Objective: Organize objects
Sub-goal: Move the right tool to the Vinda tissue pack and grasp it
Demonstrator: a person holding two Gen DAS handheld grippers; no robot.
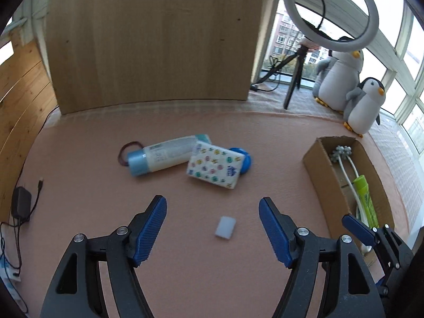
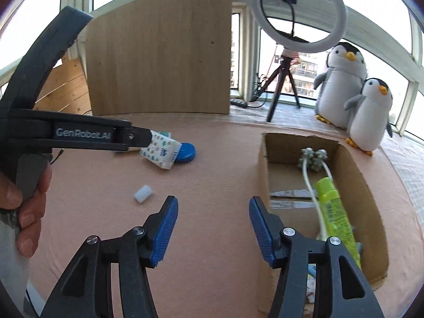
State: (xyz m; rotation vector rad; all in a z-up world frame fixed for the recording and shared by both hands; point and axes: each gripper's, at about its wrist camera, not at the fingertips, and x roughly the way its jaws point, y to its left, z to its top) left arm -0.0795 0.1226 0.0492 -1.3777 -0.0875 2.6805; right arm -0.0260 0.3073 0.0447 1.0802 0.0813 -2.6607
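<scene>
On the pink cloth lie a white bottle with a light-blue cap point(image 1: 161, 157), a patterned tissue pack point(image 1: 214, 168) and a blue round lid point(image 1: 245, 160) behind the pack. A small white block point(image 1: 225, 227) lies between the tips of my left gripper point(image 1: 212, 205), which is open and holds nothing. My right gripper point(image 2: 213, 206) is open and empty over bare cloth beside the cardboard box point(image 2: 357, 185). In the box lie a green tube point(image 2: 335, 209) and a white-handled massager point(image 2: 314, 159). The right wrist view also shows the white block point(image 2: 143, 193) and the tissue pack point(image 2: 160, 153).
Behind stand a wooden board point(image 1: 153, 39), a ring light on a tripod point(image 1: 328, 13) and two plush penguins point(image 1: 365, 103). A black charger and cables point(image 1: 21, 206) lie at the left edge. A hand point(image 2: 29, 212) holds the left gripper's handle.
</scene>
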